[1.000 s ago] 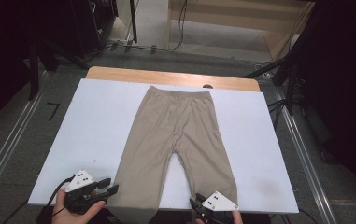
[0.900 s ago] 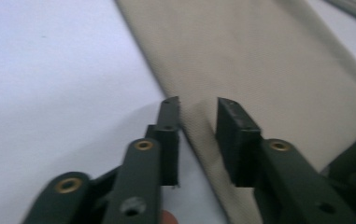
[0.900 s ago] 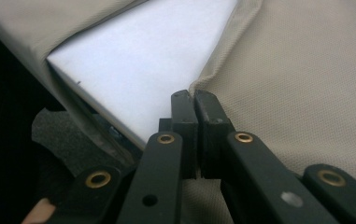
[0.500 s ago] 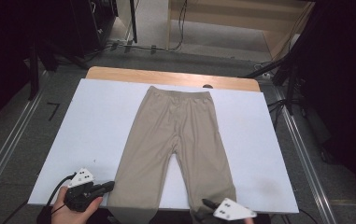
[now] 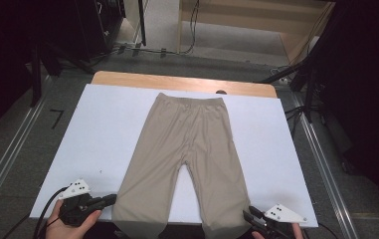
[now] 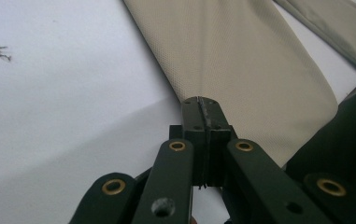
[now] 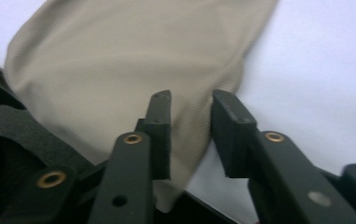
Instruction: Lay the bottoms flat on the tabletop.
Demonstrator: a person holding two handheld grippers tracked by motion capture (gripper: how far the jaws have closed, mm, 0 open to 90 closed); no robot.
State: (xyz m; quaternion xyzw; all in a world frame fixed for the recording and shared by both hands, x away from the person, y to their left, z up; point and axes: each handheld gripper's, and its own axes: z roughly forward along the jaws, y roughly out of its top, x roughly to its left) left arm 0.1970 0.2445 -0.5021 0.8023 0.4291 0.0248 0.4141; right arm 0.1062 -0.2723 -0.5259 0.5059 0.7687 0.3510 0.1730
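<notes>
Trousers [image 5: 189, 154] flat on table [image 5: 102, 134]; left gripper [image 6: 202, 103] fingers together at leg hem edge; right gripper [image 7: 190, 112] fingers apart, closing, astride other hem.

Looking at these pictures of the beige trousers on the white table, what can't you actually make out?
- Hems of the beige fabric trousers: high view, cut off by the bottom edge.
- Whether the shut left gripper pinches any cloth: left gripper view, its jaws cover the spot.
- Right gripper: high view, partly cut off by the bottom edge.
- Small dark mark on the white table: left gripper view, too small to read.
</notes>
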